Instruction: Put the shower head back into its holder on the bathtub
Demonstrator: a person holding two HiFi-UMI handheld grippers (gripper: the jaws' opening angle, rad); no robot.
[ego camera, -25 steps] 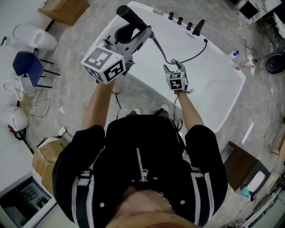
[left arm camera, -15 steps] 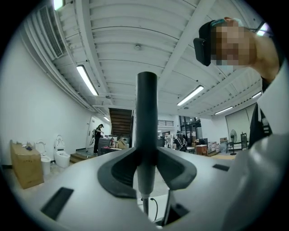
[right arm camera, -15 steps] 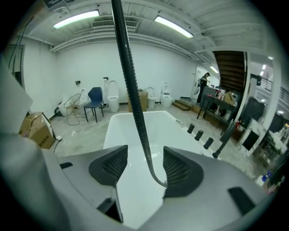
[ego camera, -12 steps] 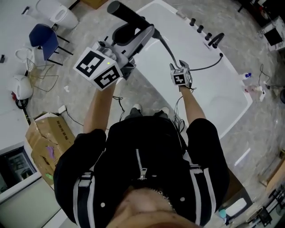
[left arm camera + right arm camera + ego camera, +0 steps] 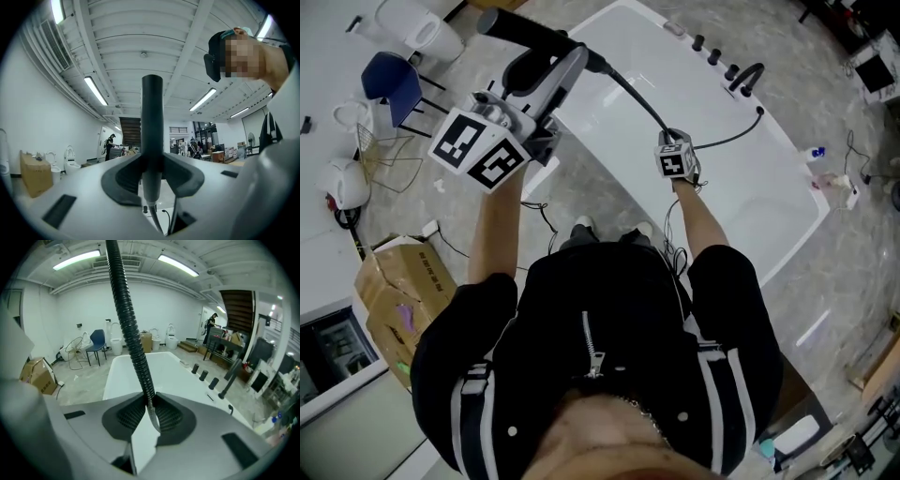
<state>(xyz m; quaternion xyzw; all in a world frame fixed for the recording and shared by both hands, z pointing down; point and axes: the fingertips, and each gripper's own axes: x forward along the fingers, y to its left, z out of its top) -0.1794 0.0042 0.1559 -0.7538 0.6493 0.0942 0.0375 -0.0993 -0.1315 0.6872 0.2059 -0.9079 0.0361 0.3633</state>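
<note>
The black shower head [image 5: 520,28] is a long dark handle, and my left gripper [image 5: 551,67] is shut on it, held high over the left rim of the white bathtub [image 5: 769,197]. In the left gripper view the shower head [image 5: 152,117] stands upright between the pads of the left gripper [image 5: 152,176]. Its black ribbed hose [image 5: 633,92] runs down to my right gripper [image 5: 673,136]. That gripper's jaws have just been closing, and in the right gripper view the hose [image 5: 127,310] is pinched between the pads of the right gripper [image 5: 150,411]. Which fitting is the holder I cannot tell.
Black knobs [image 5: 712,54] and a black spout [image 5: 748,75] line the tub's far rim, where the hose ends. On the floor to the left stand a blue chair [image 5: 392,80], a wire basket [image 5: 380,141], toilets [image 5: 422,23] and a cardboard box [image 5: 394,281].
My left gripper has lifted the shower head toward the picture's upper left. The right gripper has come down on the hose and its jaws have closed around it.
</note>
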